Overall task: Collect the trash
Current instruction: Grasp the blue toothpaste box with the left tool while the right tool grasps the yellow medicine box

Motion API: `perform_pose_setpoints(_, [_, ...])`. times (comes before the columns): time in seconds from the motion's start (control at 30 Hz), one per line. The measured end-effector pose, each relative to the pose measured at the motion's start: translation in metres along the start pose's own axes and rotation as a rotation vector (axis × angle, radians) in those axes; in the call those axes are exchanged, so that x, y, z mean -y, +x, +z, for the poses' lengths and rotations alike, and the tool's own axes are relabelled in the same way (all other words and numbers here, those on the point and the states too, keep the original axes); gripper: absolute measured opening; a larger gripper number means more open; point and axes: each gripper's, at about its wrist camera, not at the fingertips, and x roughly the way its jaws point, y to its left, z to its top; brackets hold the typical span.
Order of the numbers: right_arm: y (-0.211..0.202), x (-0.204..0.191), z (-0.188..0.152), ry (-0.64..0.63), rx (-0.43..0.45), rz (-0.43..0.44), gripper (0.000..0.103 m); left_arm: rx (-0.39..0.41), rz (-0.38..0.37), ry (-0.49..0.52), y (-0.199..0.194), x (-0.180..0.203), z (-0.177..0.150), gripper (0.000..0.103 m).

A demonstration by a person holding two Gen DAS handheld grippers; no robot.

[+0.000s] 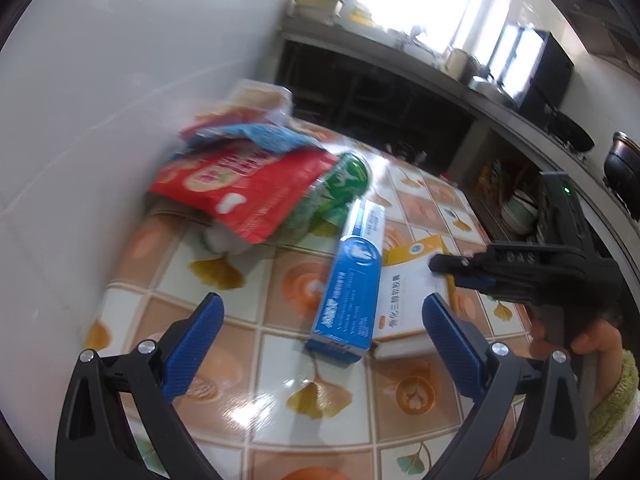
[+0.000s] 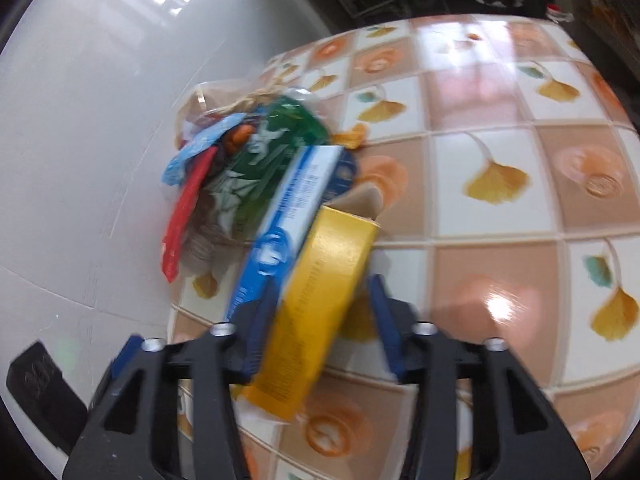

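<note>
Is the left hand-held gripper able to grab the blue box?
Probably yes. The left hand-held gripper is open with the blue box lying just ahead between its fingers, nothing on top. The yellow box touches one side, which may crowd a finger.

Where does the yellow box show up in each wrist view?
Left wrist: yellow box lies right of centre on the table, beside the blue box, with the right tool at its far edge.
Right wrist: yellow box is low centre, between the tool's fingers.
Shared landmark: green bottle behind the blue box.

Both wrist views look down closely, sharing the trash pile (image 1: 256,176).
</note>
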Motion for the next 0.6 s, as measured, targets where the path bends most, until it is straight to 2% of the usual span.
perform_pose_setpoints(0.07, [-0.006,0.021,-0.007,0.059,-0.006,0.029,0.037,-0.029,-0.025,0.019,0.013,0.006,0.003,0.096])
perform_pose_setpoints(0.2, [-0.009,0.043,-0.014,0.115,-0.008,0.051,0.035,-0.092,-0.026,0.107,0.043,0.024,0.004,0.083])
perform_pose_setpoints(0.33, [-0.017,0.060,-0.022,0.141,-0.007,0.091,0.035,-0.169,0.051,0.198,0.073,0.039,0.000,0.071])
perform_pose_setpoints(0.47, [-0.026,0.078,-0.028,0.160,-0.009,0.132,0.034,-0.234,0.127,0.219,0.096,0.041,-0.004,0.049])
perform_pose_setpoints(0.6, [-0.034,0.098,-0.034,0.177,-0.034,0.188,0.034,-0.234,0.139,0.227,0.097,0.044,-0.006,0.048])
